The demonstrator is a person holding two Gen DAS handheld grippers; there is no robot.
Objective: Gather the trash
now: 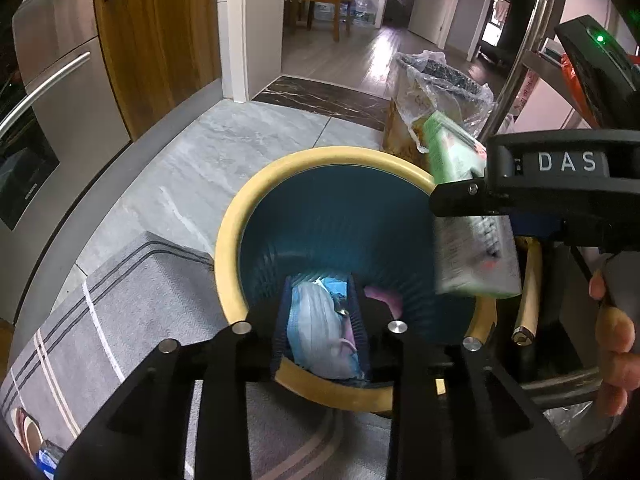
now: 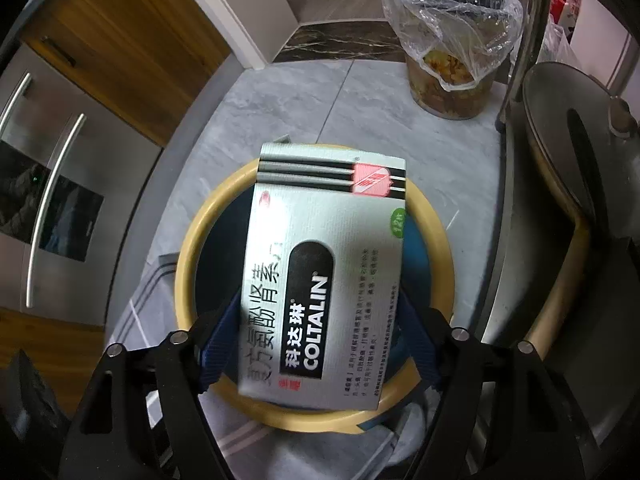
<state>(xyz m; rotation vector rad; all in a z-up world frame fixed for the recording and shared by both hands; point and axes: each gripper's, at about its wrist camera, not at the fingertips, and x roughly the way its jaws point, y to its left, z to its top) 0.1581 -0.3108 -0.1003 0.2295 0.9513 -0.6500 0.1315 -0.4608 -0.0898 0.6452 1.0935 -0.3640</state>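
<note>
A blue waste bin with a yellow rim (image 1: 228, 248) stands on the floor under both grippers. In the left wrist view my left gripper (image 1: 318, 320) hangs over the bin's mouth. A crumpled white and blue wad (image 1: 316, 328) sits loosely between its parted blue pads, and something pink (image 1: 386, 298) lies deeper in the bin. My right gripper (image 2: 318, 340) is over the same bin (image 2: 188, 264). A silver and green medicine box (image 2: 324, 272) stands on end between its wide pads. In the left wrist view the box (image 1: 476, 256) is blurred below the right gripper (image 1: 464, 200).
A second bin lined with clear plastic (image 2: 448, 48) holds food scraps, beyond the blue one. A grey striped rug (image 1: 120, 320) lies under the bin's near side. Steel cabinet fronts (image 1: 60, 100) run along the left. A metal pole (image 1: 520, 60) and a shelf with a pan (image 2: 568, 140) stand at right.
</note>
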